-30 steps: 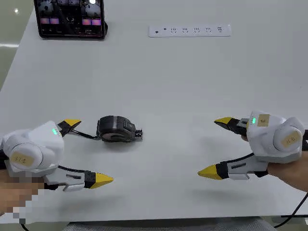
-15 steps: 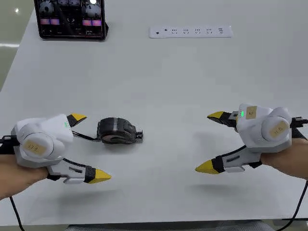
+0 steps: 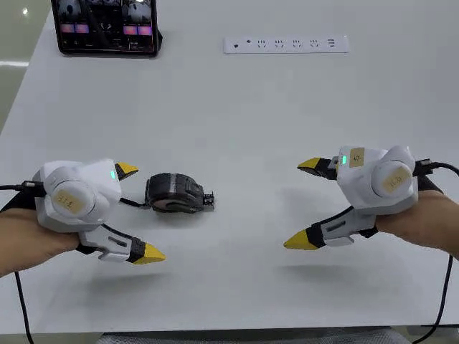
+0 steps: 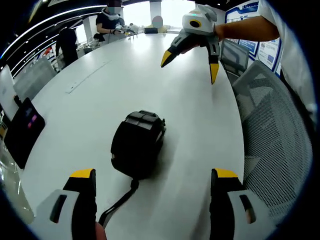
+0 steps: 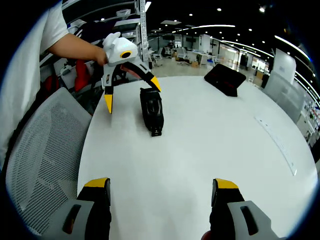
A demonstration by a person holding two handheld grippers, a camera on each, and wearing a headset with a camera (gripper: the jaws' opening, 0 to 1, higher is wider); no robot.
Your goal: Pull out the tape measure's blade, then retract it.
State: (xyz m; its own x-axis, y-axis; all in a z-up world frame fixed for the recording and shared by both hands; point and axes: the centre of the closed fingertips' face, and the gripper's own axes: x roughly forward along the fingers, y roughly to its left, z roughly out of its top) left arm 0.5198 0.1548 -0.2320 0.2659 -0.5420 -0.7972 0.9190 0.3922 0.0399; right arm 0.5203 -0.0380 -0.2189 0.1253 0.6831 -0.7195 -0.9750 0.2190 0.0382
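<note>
Left hand-held gripper (image 3: 141, 212) has crept in on the tape measure (image 3: 174, 193), jaws wide open and empty, so I'd guess a grab on the case is next. It sits on the table (image 3: 237, 107) just right of that gripper, blade not out yet. Right hand-held gripper (image 3: 302, 203) has drifted closer too, also open. The hook (image 3: 209, 199) is too tiny to make out, and the strap (image 3: 133, 203) partly hides behind the left one.

White table (image 3: 237, 107), mesh chair (image 4: 272, 120), ceiling lights (image 5: 219, 9)

Tan stickers (image 3: 69, 203) on the left hand-held gripper (image 3: 139, 211) and right hand-held gripper (image 3: 302, 203), print too blurred to read.
</note>
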